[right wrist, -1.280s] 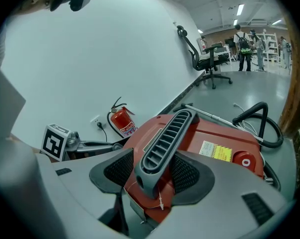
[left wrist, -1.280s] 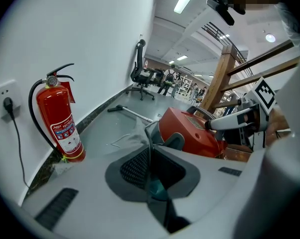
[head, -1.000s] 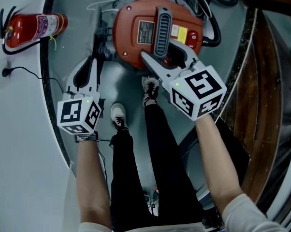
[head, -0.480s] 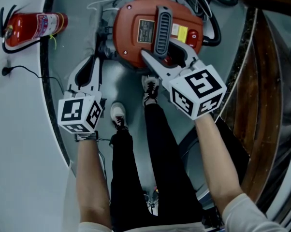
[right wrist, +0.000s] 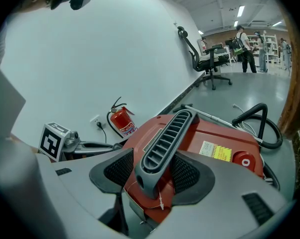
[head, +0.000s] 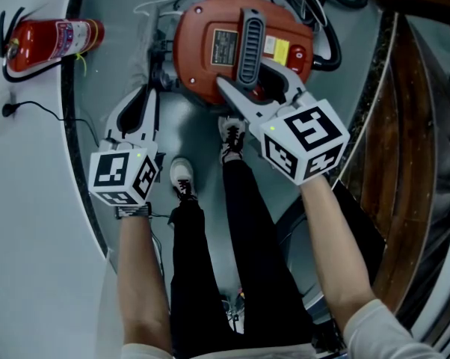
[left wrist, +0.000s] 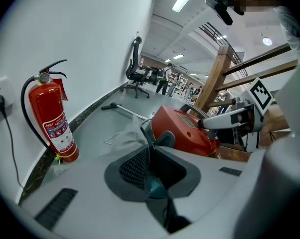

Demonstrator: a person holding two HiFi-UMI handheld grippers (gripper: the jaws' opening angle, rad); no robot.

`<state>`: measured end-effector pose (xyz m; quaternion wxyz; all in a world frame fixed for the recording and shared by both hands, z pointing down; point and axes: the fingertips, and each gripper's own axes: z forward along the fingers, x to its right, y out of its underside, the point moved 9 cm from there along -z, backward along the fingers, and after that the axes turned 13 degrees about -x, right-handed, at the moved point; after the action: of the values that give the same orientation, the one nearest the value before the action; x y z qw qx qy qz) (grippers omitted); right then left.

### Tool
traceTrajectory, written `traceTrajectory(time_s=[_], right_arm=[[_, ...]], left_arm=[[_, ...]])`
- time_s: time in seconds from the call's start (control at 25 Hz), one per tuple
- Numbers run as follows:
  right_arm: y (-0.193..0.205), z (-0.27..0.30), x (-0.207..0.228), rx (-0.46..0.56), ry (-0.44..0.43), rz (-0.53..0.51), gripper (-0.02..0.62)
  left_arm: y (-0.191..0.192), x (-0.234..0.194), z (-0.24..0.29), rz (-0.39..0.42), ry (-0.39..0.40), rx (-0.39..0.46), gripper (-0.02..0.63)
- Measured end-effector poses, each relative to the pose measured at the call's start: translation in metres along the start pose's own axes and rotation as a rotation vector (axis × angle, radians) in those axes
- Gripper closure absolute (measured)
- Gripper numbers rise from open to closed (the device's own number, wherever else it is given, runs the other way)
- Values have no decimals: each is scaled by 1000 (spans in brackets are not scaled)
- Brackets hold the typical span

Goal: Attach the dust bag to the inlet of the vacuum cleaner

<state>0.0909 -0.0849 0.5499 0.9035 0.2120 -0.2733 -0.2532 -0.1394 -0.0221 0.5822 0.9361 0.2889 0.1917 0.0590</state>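
grey floor [head: 128, 73] carries the red vacuum cleaner [head: 210, 58], a fire extinguisher [head: 53, 42] by the wall, a black hose [head: 327, 45].

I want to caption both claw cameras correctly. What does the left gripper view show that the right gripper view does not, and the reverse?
Only the left gripper view: the right claw reaching onto the vacuum, pale crumpled material beside it, and the left jaws pressed together.
Only the right gripper view: the left claw, the handle clamped between the right jaws, the yellow label and the black hose.
Both: the red vacuum, the extinguisher by the wall, and the chair.
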Motion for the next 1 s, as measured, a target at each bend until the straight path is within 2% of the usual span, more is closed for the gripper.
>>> traceTrajectory(time_s=[0.44,0.72,0.84,1.0], right_arm=[[0,-1,0,3,3,-2,365],[0,-1,1,-1,3,5,365],[0,-1,2,1,-2,9,365],[1,-1,4,-2,-19,19,365]], left_arm=[[-1,3,2,42,34,-15,566],[0,2,2,36,43,-7,557],[1,2,1,41,24,3,549],[1,5,0,92,-39,-11,549]])
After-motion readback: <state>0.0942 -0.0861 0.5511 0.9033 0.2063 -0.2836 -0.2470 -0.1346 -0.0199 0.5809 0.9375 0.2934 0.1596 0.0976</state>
